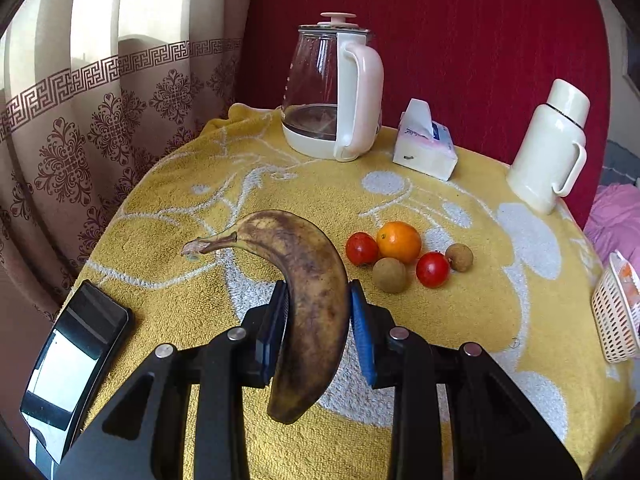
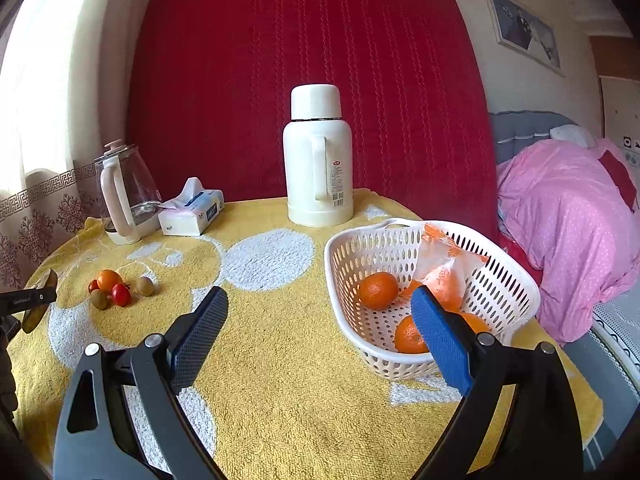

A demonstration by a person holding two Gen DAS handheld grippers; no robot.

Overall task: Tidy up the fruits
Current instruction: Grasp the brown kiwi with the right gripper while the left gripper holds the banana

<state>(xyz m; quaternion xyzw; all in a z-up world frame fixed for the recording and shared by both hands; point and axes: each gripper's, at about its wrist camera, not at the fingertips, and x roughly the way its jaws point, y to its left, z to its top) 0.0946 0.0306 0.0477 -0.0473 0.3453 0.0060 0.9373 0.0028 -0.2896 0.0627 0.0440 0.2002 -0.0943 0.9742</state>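
Basket sits far right on the table, just ahead of my right gripper, jaws wide, empty. Left gripper is clamped across the banana, its long axis running away from me; carry rightward.

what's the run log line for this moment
left gripper: shut on brown overripe banana | right gripper: open | white plastic basket: oranges

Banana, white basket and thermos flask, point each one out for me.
banana (image 1: 316, 280), left wrist view, on its brown middle between the pads.
white basket (image 2: 516, 280), right wrist view, on its far perforated wall.
thermos flask (image 2: 304, 176), right wrist view, on its body beside the handle.
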